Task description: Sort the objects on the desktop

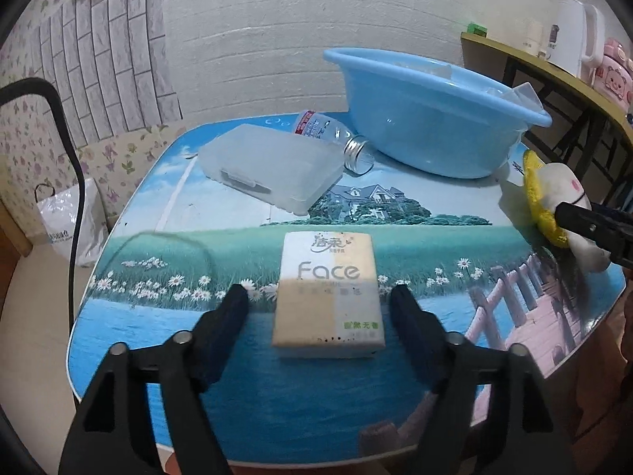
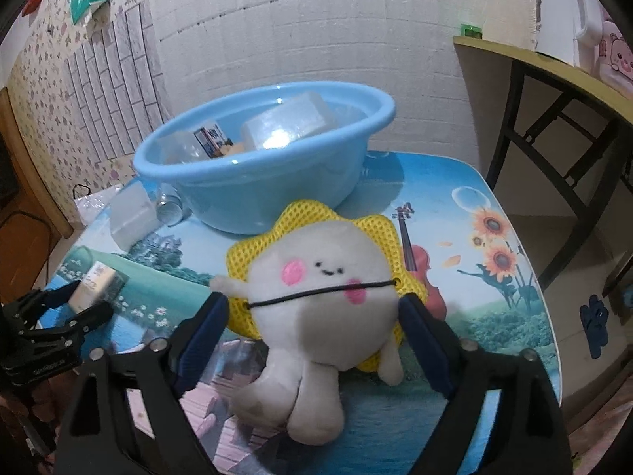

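Observation:
A tissue pack (image 1: 329, 297) marked "Face" lies on the picture-printed table (image 1: 158, 328). My left gripper (image 1: 320, 297) is open with a finger on each side of the pack, not touching it; it also shows in the right wrist view (image 2: 85, 299). My right gripper (image 2: 316, 308) is open around a white plush toy (image 2: 320, 281) with a yellow mesh frill, which lies on the table; the toy also shows in the left wrist view (image 1: 554, 194). A blue basin (image 2: 253, 182) behind holds clear boxes and a small carton.
A frosted plastic box (image 1: 273, 166) and a lying clear bottle (image 1: 336, 138) sit left of the basin (image 1: 427, 118). A yellow shelf table (image 2: 554, 75) with a kettle stands at right. A white bag (image 1: 67, 217) is on the floor at left.

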Demonstrator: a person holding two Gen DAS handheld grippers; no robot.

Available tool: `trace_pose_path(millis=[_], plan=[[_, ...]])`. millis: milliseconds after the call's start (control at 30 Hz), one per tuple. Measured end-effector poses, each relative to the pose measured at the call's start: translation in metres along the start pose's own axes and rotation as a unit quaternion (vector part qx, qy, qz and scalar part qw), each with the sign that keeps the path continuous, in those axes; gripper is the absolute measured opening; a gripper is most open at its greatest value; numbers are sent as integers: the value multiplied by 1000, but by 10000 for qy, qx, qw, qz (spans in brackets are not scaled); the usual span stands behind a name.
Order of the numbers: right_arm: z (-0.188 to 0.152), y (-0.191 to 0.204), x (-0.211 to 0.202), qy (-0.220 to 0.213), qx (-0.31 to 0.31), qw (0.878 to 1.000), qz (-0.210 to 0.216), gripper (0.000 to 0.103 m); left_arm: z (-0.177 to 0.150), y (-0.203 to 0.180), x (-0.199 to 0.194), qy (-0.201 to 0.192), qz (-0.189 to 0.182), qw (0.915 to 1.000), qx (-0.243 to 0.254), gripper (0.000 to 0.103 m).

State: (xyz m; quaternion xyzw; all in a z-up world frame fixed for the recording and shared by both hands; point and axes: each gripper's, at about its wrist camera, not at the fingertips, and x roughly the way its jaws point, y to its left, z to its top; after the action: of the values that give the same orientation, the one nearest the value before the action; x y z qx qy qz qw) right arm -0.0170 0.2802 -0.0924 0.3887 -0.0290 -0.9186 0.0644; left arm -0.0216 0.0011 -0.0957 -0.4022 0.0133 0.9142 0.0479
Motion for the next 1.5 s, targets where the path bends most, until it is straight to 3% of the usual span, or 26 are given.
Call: trace_pose_path(millis=[200,333,433,700,1500], plan=[[0,5,14,10,-142,9999,-87,92,-1,-1,3,-84,-39,9999,40,91],[-7,8,24,-29,-279,9995,-129,100,-3,-2,4,-101,-62,9999,63,103],[-13,9,28,-37,-363,9990,-260,102,-3,-1,4,-133,-77,9999,61,103],[-14,-16,23,-339,441,9982,217,102,-3,-1,3,-151,-83,9998,63,103],[-17,-14,22,-343,397,9985,184,101,-3,-2,3,-155,-84,9998,61,103]])
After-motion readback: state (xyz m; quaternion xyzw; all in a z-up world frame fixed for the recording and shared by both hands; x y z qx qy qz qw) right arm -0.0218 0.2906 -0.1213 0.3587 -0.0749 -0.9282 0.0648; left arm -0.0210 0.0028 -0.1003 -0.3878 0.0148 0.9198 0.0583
